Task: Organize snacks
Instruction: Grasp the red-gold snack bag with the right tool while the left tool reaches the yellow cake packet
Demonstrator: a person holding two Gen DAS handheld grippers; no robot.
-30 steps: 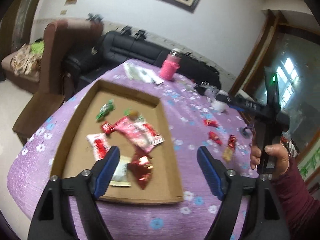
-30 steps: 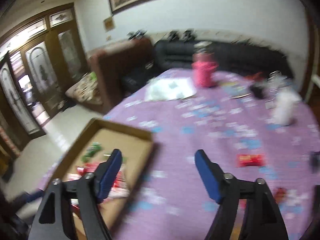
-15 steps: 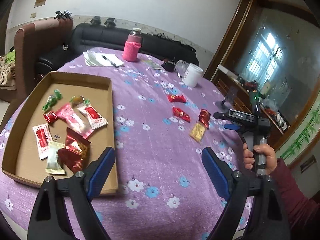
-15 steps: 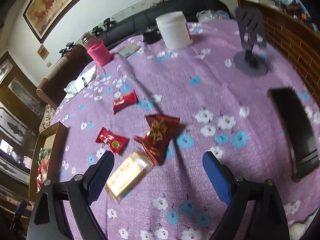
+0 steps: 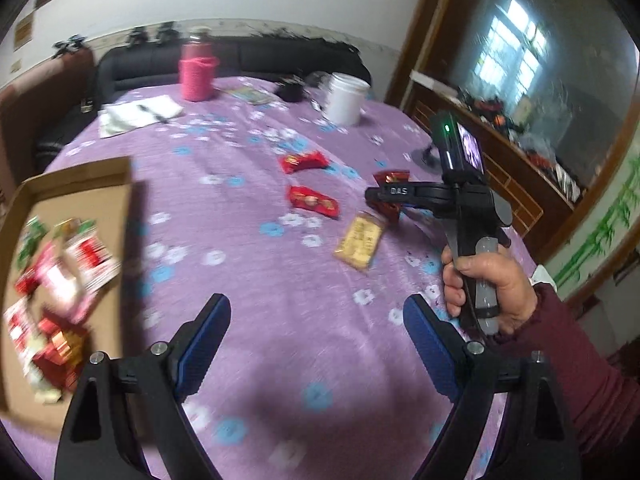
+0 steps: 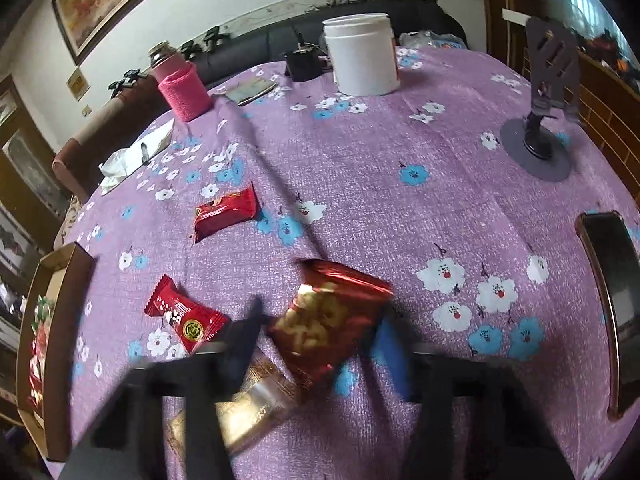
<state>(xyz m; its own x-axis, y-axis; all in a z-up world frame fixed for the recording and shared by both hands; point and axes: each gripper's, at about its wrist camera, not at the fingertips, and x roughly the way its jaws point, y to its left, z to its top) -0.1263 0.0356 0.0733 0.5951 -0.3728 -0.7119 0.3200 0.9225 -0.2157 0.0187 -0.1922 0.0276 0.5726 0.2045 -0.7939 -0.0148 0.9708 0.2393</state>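
"DAS" lettering on right gripper (image 5: 394, 192), straddling red snack bag (image 6: 328, 320), grip unclear; left gripper (image 5: 316, 336) released over purple floral tablecloth (image 5: 256, 280); box (image 5: 80, 184) at 9 o'clock.

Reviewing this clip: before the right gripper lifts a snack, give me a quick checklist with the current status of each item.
1. Dark red snack bag sits between the right gripper fingers: ok.
2. Fingers shut on it: cannot tell, motion blur.
3. Gold packet clear of the fingers: not ok, it lies under the left one.
4. Left gripper open and holding nothing: ok.
5. Cardboard tray has bare floor left: ok.
6. Two other red packets out of the way: ok.
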